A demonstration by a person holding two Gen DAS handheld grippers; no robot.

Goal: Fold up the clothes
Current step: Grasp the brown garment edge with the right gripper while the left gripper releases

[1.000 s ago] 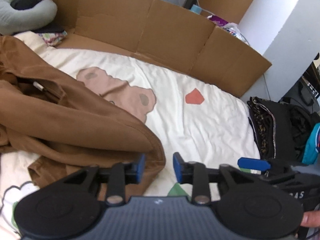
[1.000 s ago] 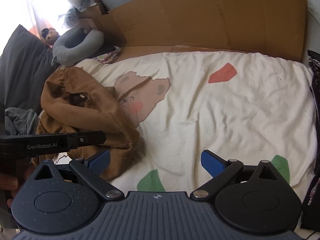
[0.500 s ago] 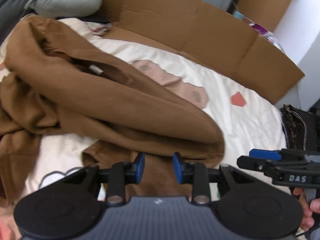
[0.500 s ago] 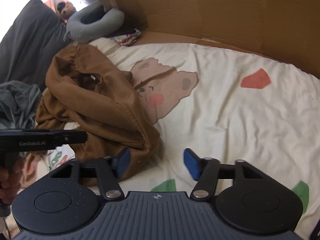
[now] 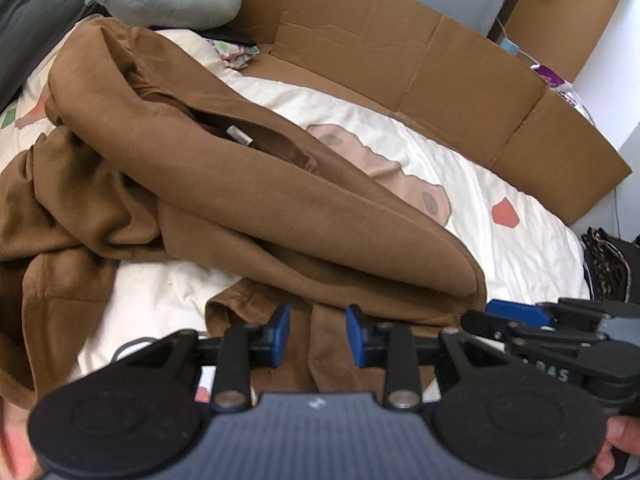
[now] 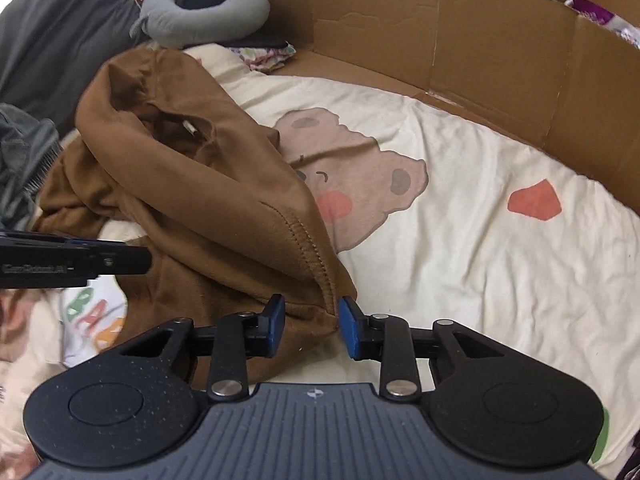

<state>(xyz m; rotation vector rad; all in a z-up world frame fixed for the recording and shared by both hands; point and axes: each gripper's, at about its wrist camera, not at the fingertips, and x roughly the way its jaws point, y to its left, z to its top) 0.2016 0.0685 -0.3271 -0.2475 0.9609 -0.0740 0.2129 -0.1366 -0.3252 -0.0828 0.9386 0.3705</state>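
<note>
A brown garment (image 5: 240,184) lies crumpled on the cream bear-print sheet (image 5: 520,264), its neck label showing. My left gripper (image 5: 316,334) hovers over the garment's lower fold; its fingers stand apart with flat brown cloth beneath the gap. In the right wrist view the garment (image 6: 208,200) ends in a stitched hem corner, which sits bunched between the blue pads of my right gripper (image 6: 312,326). The right gripper's finger (image 5: 520,312) shows at the left view's right edge. The left gripper's body (image 6: 80,264) shows at the right view's left edge.
A cardboard wall (image 6: 480,40) borders the far side of the sheet (image 6: 480,260). A grey neck pillow (image 6: 204,16) lies at the back left, by a dark cushion (image 6: 60,32). Dark clothes (image 5: 608,272) are piled off the right edge. A hand (image 5: 616,440) holds the right gripper.
Both grippers moved left toward the brown garment. The right gripper's fingers narrowed from wide apart onto the hem corner. The left gripper came over the lower fold, its gap a little smaller.
</note>
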